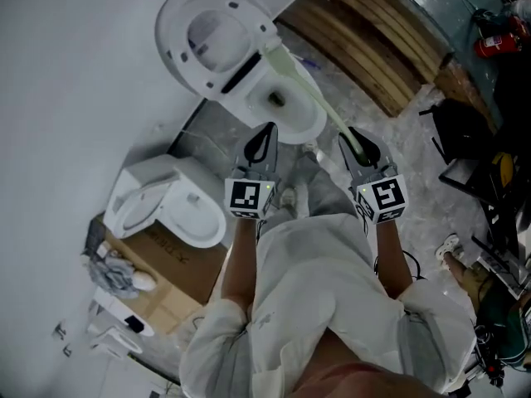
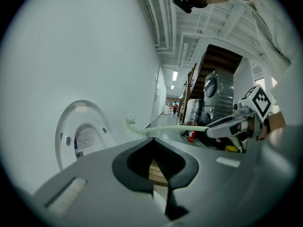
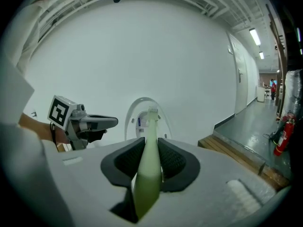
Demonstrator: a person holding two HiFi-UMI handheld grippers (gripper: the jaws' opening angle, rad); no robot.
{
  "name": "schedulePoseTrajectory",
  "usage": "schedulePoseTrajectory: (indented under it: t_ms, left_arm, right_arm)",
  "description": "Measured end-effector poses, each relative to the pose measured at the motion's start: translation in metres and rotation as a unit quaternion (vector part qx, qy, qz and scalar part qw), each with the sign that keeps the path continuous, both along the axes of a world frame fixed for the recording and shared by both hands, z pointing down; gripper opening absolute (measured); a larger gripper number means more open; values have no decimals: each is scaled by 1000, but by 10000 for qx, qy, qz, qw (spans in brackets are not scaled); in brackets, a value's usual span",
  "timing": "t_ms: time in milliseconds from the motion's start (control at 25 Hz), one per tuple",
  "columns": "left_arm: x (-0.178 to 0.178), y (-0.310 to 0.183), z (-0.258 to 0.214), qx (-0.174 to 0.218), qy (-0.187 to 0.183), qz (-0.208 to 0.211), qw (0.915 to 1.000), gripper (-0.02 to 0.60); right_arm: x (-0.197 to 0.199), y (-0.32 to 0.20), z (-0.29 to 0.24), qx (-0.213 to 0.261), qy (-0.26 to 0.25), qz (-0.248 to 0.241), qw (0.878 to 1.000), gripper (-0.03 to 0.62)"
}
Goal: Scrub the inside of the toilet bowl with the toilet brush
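A white toilet (image 1: 292, 116) stands ahead with its lid (image 1: 207, 36) and seat raised; the bowl is open below. My right gripper (image 1: 353, 135) is shut on the handle of a pale green toilet brush (image 1: 311, 94). The brush slants up and left across the bowl, its bristle head (image 1: 270, 50) by the back rim near the hinge. In the right gripper view the brush (image 3: 149, 150) runs between the pads toward the lid (image 3: 142, 109). My left gripper (image 1: 267, 129) hovers over the bowl's near rim, shut and holding nothing. The left gripper view shows the brush (image 2: 165, 129) lifted beside the lid (image 2: 80, 136).
A second white toilet (image 1: 170, 210) sits on a cardboard box (image 1: 166, 264) to the left. Wooden pallets (image 1: 373, 31) lie at the upper right, with a red fire extinguisher (image 1: 494, 44) and dark equipment (image 1: 473, 164) along the right. A white wall stands behind the toilet.
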State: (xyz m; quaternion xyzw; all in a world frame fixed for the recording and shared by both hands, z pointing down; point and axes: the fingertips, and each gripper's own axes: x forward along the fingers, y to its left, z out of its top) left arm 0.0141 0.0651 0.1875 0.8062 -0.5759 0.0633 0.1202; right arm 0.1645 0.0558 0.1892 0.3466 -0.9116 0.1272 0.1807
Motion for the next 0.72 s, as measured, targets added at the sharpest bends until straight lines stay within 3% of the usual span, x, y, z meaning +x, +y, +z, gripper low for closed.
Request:
schedulePoseTrajectory:
  t_ms: [480, 720]
  left_arm:
    - [-1, -52, 101, -912, -210, -288, 9952, 18]
    - [-4, -65, 156, -1397, -66, -559, 9886, 18]
  right_arm:
    - [-1, -53, 112, -1072, 252, -457, 9929, 89]
    - [-7, -66, 155, -1377, 400, -678, 9873, 89]
